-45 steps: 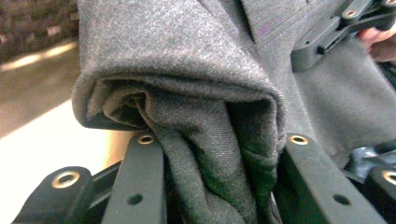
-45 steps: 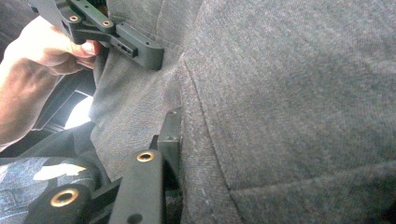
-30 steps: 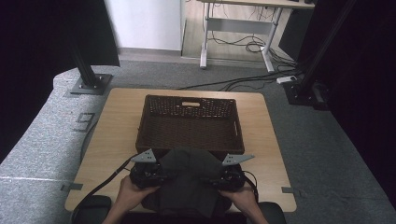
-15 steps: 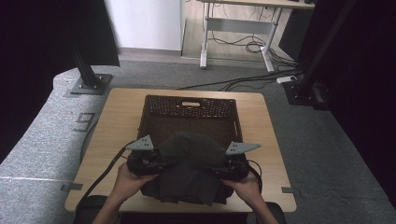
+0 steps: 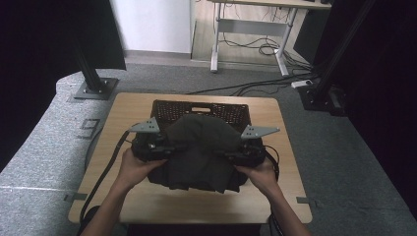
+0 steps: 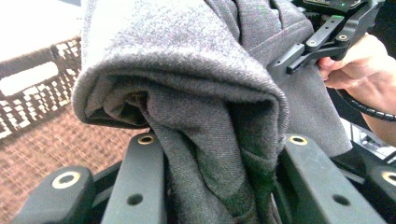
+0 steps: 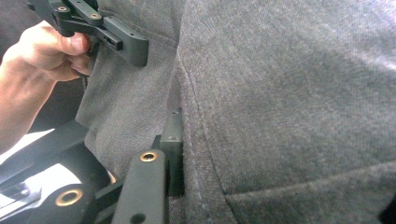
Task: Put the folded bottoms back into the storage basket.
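**Folded grey garment held over the basket by both grippers**

The garment [image 5: 199, 150] covers most of the woven basket [image 5: 201, 107] in the high view, so only the basket's far wall and its handle slot show; the garment's lower edge hangs over the wooden surface [image 5: 128, 206] in front of the basket. In the right gripper view the cloth hides one finger almost wholly; only the left one [image 7: 142, 186] stands clear, and the contact itself is buried under fabric.

The garment is dark grey, a soft, slightly fuzzy knit with a fine twill grain and a stitched seam; in the left gripper view it bunches into a thick rounded roll of several folded layers. The basket is dark brown wicker in an open lattice, rectangular; the surface is pale wood with rounded corners.

The left gripper [image 5: 162, 150] has its fingers [image 6: 140, 186] nearly closed, pinching a thick wad of the garment between them; the right gripper [image 5: 236, 156] is likewise nearly closed on the garment's other side, cloth pressed against its visible finger; each gripper sits in a hand, left hand [image 5: 133, 169] and right hand [image 5: 260, 173].
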Available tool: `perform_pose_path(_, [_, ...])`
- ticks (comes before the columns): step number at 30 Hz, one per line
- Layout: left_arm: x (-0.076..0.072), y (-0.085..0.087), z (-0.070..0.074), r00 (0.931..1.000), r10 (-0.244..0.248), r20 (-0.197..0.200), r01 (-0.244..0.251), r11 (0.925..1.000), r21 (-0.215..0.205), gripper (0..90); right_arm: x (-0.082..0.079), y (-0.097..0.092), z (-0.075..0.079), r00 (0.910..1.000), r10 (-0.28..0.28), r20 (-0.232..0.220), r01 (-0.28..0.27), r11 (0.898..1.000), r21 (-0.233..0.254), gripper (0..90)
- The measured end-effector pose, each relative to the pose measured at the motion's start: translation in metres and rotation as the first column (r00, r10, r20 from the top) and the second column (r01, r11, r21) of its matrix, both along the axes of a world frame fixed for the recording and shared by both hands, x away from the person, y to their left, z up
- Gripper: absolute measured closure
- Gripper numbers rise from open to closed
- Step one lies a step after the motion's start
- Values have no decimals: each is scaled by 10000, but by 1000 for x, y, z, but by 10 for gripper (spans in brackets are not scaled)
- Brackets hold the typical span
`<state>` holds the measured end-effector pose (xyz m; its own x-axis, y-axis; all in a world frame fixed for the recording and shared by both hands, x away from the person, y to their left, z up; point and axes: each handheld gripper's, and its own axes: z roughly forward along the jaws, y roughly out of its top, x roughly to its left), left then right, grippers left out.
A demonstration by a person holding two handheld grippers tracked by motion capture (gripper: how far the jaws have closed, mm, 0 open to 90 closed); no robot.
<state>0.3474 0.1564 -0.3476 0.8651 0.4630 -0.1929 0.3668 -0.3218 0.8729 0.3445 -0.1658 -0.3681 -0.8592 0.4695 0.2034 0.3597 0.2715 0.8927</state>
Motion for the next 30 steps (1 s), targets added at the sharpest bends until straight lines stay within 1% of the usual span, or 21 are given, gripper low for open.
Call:
perform_pose_path(4, [15, 0, 11, 9997, 74, 212, -74, 10000, 3, 654, 12, 1, 11, 9995, -132, 280, 134, 9999, -47, 621])
perform_pose_path(7, [24, -1, 17, 9993, 131, 358, -132, 9999, 3, 654, 23, 2, 18, 9982, -275, 531, 280, 9996, -87, 622])
perform_pose_path(11, [43, -1, 21, 9983, 269, 518, -269, 9996, -23, 654, 40, 5, 23, 9955, -474, 816, 487, 9987, -139, 623])
perform_pose_path(14, [55, 0, 20, 9984, 376, 417, -371, 9992, -119, 654, 51, 6, 24, 9937, -602, 948, 625, 9978, -219, 624])
perform_pose_path(17, [68, 1, 17, 9986, 369, 371, -360, 9990, -261, 654, 63, 8, 23, 9925, -758, 958, 787, 9965, -267, 635])
perform_pose_path(19, [78, 2, 13, 9990, 326, 305, -313, 9986, -416, 654, 72, 9, 23, 9916, -809, 1014, 844, 9959, -310, 668])
perform_pose_path(20, [82, 2, 12, 9992, 296, 272, -283, 9985, -471, 655, 76, 9, 22, 9911, -853, 1025, 892, 9954, -342, 672])
perform_pose_path(22, [91, 3, 7, 9996, 258, 88, -252, 9979, -595, 656, 82, 10, 20, 9903, -943, 1021, 990, 9942, -428, 676])
perform_pose_path(25, [99, 3, 1, 9997, 261, 21, -259, 9982, -544, 657, 91, 12, 14, 9891, -1079, 1000, 1141, 9917, -586, 678])
perform_pose_path(30, [109, 3, -12, 9997, 212, -127, -215, 9995, -222, 657, 101, 15, 0, 9898, -1184, 792, 1245, 9893, -762, 678])
